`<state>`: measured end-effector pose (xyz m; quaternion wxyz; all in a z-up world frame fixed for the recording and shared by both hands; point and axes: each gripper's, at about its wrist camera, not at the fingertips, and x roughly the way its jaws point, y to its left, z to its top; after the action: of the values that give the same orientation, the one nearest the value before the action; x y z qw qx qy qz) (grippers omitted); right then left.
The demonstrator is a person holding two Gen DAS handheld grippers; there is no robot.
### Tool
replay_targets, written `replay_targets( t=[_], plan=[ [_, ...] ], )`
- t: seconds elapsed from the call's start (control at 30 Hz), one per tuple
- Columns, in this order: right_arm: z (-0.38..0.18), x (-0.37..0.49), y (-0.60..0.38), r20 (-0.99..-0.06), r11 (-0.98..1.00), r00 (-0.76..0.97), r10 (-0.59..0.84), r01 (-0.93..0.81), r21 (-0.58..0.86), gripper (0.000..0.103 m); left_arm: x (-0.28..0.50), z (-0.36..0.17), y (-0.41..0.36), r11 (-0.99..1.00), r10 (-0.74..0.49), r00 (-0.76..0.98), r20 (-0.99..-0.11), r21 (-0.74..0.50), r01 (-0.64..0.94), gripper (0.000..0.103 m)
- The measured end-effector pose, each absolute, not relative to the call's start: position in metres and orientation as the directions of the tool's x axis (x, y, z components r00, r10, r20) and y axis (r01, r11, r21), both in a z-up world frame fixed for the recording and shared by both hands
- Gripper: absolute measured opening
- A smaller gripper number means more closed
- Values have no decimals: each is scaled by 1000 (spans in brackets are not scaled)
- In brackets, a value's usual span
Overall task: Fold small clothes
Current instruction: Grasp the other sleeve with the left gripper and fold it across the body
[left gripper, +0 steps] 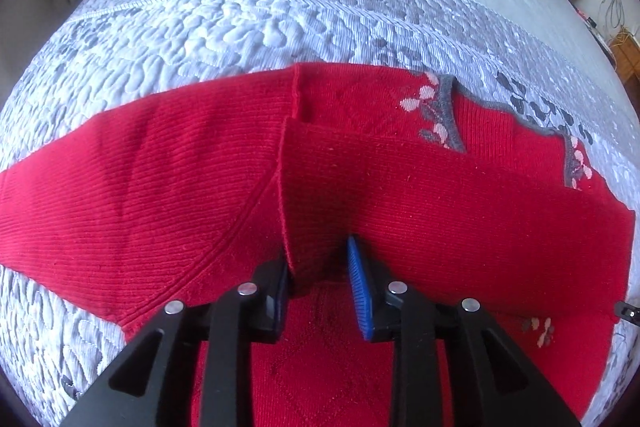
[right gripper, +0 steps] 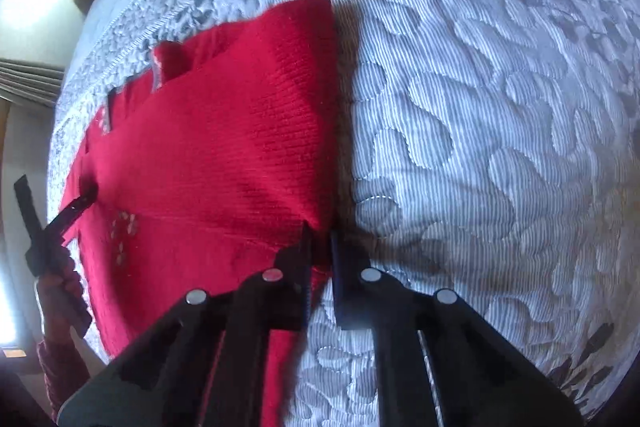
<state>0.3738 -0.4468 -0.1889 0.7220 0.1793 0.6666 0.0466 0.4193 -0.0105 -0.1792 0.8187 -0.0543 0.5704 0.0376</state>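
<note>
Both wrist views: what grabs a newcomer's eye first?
The red sweater, spread across the grey quilt with a sleeve folded over its body. Next, the left gripper low over the sweater's middle, jaws apart around a raised ridge of knit. In the right wrist view, the right gripper sits at the sweater's edge, pinching it.

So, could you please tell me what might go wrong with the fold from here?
1. The right gripper is shut on only the very edge of the sweater, beside bare quilt; the knit may slip out when lifted.
2. The left gripper stands open around a raised ridge of fabric, so closing could pinch several layers at once and drag the fold askew.
</note>
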Motion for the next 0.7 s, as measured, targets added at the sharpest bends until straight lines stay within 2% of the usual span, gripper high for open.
replay_targets(
  t=[0.1, 0.17, 0.2, 0.23, 0.33, 0.5, 0.6, 0.7],
  plan=[
    [-184, 378, -436, -969, 960, 91, 230, 141, 241, 8, 418, -174, -6, 989, -30, 341, -940, -78, -128, 29],
    [-172, 376, -434, -972, 965, 113, 204, 145, 219, 20, 412, -166, 3, 984, -79, 331, -940, -127, -126, 34],
    [-165, 374, -432, -976, 972, 129, 174, 140, 191, 29, 407, -159, 11, 982, -93, 334, -938, -143, -127, 37],
    [-155, 369, -429, -981, 983, 157, 117, 124, 137, 31, 400, -151, 22, 981, -90, 346, -934, -143, -131, 45],
    [-134, 357, -418, -977, 994, 210, 44, 91, 65, 31, 382, -136, 59, 981, -55, 370, -927, -120, -155, 55],
    [-123, 343, -376, -968, 996, 234, 92, -1, 94, 32, 343, -126, 161, 936, -9, 353, -935, -132, -325, 57],
    [-126, 344, -345, -965, 991, 226, 133, -49, 125, 33, 316, -121, 230, 885, 70, 342, -937, -100, -455, 59],
    [-132, 345, -312, -965, 987, 221, 138, -110, 116, 37, 294, -117, 290, 821, 96, 329, -940, -112, -560, 59]
  ],
)
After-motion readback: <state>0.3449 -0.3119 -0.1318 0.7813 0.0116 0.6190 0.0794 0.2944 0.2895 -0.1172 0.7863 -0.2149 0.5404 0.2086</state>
